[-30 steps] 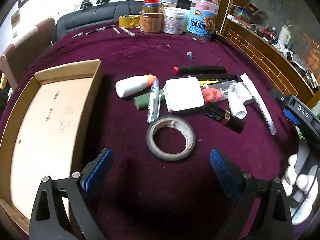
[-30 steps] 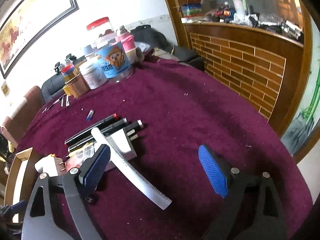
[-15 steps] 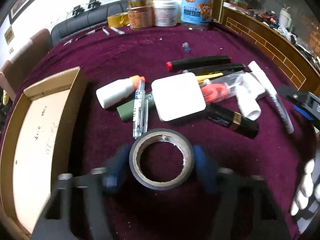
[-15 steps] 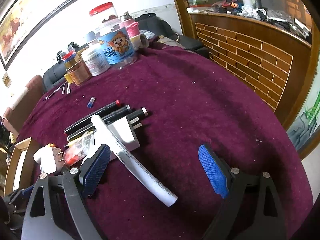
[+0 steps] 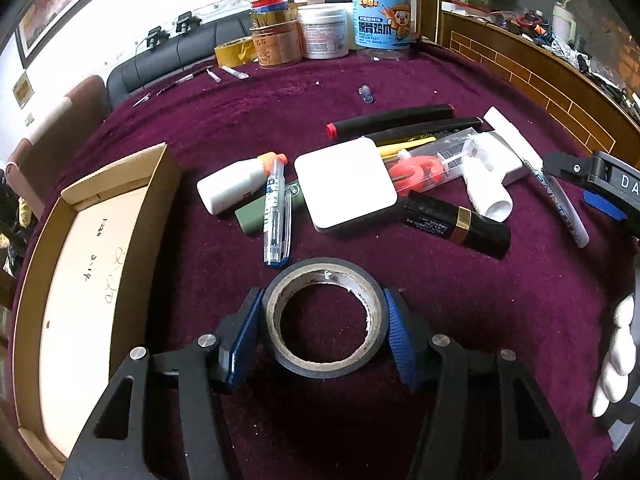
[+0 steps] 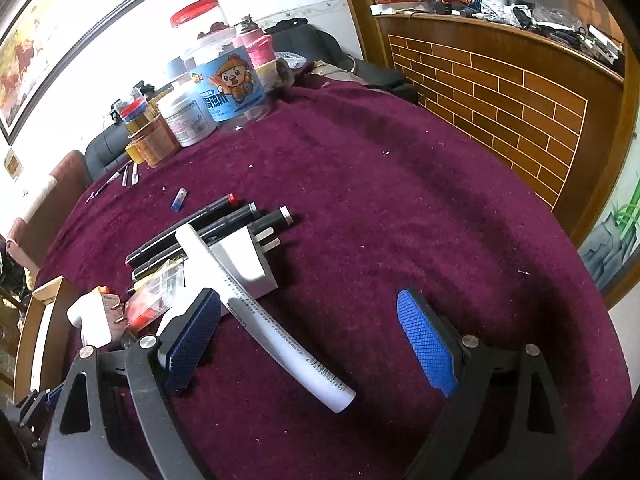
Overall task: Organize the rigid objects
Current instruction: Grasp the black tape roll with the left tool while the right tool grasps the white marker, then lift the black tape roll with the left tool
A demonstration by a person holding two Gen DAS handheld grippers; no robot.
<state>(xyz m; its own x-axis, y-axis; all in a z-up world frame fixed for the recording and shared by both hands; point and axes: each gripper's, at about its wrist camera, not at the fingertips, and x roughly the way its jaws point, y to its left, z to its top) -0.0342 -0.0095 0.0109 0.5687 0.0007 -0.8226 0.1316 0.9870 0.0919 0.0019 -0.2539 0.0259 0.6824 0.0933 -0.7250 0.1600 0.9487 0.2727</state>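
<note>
Box (image 5: 92,264) bare; left gripper (image 5: 324,320) pinching tape (image 5: 324,354) beside it, right gripper (image 6: 310,340) spread, pile (image 5: 348,184) beyond unsorted.

Right gripper (image 6: 316,344) hovering wide open over the maroon worktop (image 6: 400,208), white paint marker (image 6: 264,316) lying slantwise between its blue pads (image 6: 428,344).

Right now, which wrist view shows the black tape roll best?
The left wrist view: the black tape roll lies flat on the cloth, whole, with the left gripper shut on its two sides. The right wrist view shows none of it, only the open right gripper over a white marker.
</note>
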